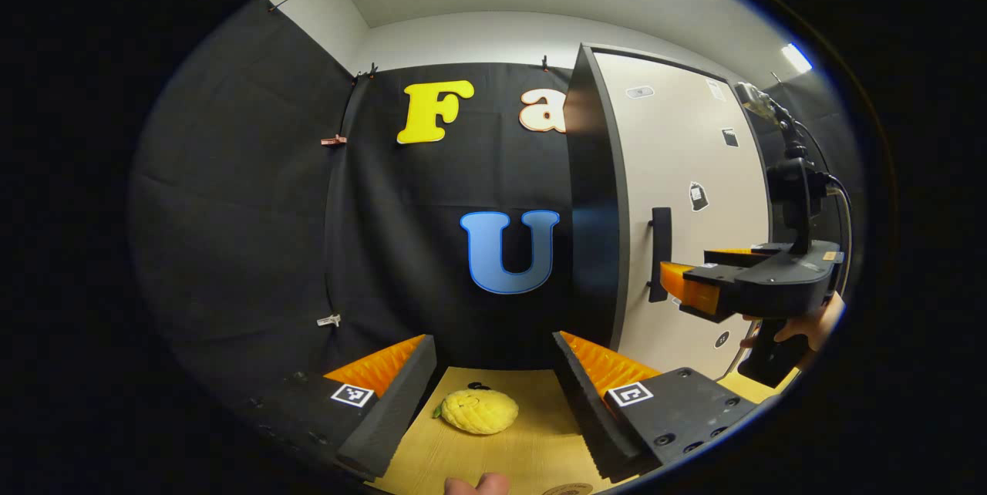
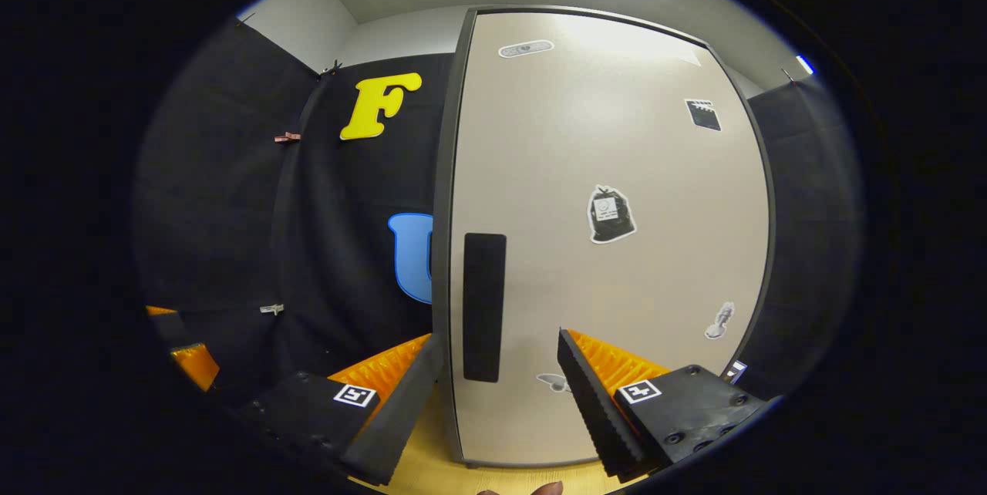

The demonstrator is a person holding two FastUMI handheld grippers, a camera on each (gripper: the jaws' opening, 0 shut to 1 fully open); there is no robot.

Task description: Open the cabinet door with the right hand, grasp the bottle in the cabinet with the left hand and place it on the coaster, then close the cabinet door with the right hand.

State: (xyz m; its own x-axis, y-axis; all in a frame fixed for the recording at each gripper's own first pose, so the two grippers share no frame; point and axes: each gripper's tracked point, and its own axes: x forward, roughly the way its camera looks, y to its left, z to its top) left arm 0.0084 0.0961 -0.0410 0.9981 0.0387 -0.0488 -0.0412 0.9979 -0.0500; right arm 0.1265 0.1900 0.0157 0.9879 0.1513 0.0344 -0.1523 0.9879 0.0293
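Note:
The cabinet (image 2: 601, 171) stands on the wooden table with its beige door shut, so its inside is hidden. A black vertical handle (image 2: 484, 306) sits near the door's left edge. My right gripper (image 2: 500, 337) is open, one finger on each side of the handle and a little short of it. In the left gripper view the right gripper (image 1: 669, 279) hovers beside the handle (image 1: 659, 252), held by a hand. My left gripper (image 1: 493, 341) is open over the table, left of the cabinet (image 1: 678, 194), with nothing between its fingers. A round brown disc (image 1: 568, 489), probably the coaster, peeks in at the bottom edge.
A yellow knobbly lemon-like object (image 1: 480, 410) lies on the wooden table (image 1: 463, 456) just ahead of my left gripper. Black cloth walls close off the back and left. The left gripper (image 2: 189, 360) shows at the far left of the right gripper view.

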